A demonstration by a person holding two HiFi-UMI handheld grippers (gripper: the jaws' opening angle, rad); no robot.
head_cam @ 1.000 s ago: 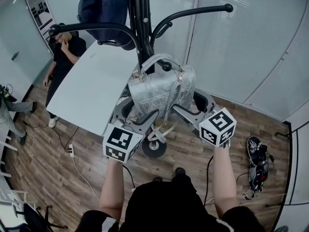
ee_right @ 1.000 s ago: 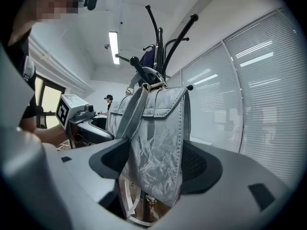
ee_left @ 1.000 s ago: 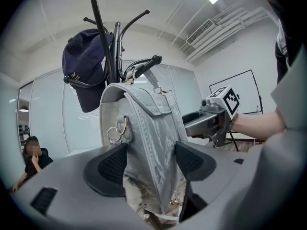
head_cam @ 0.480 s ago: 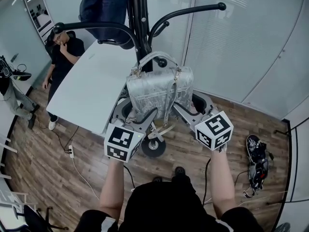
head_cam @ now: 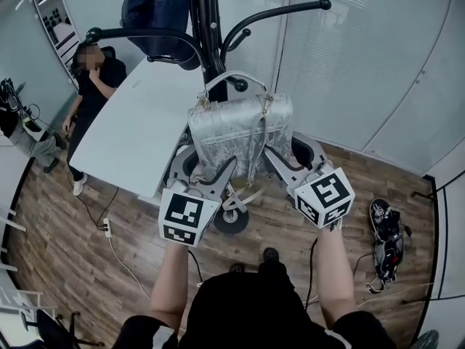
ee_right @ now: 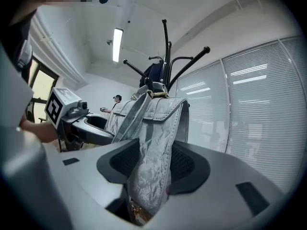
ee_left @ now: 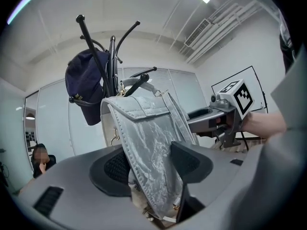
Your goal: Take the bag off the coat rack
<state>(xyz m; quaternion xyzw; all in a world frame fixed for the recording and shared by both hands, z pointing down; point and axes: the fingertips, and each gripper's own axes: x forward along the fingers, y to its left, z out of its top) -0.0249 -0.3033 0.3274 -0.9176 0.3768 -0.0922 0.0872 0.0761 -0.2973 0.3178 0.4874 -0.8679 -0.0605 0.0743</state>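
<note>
A silver-grey bag (head_cam: 240, 133) hangs by its handle (head_cam: 231, 81) from a hook of the black coat rack (head_cam: 211, 42). My left gripper (head_cam: 207, 167) is at the bag's lower left corner. Its jaws are closing with the bag's side (ee_left: 148, 147) between them, not clearly pinched. My right gripper (head_cam: 289, 158) is at the lower right corner. Its jaws are closing too, and its pads press on the bag's other side (ee_right: 153, 147). A dark blue item (head_cam: 156, 9) hangs higher on the rack.
A white table (head_cam: 138, 122) stands left of the rack, with a person (head_cam: 91, 86) beyond it. The rack's round base (head_cam: 231, 220) sits on the wood floor below the bag. Dark gear (head_cam: 385, 242) lies on the floor at right. White blinds (head_cam: 363, 64) line the wall behind.
Both grippers' jaws have narrowed around the bag's lower corners, the right one more. The right gripper has shifted slightly left and the bag now sits deeper between the jaws.
</note>
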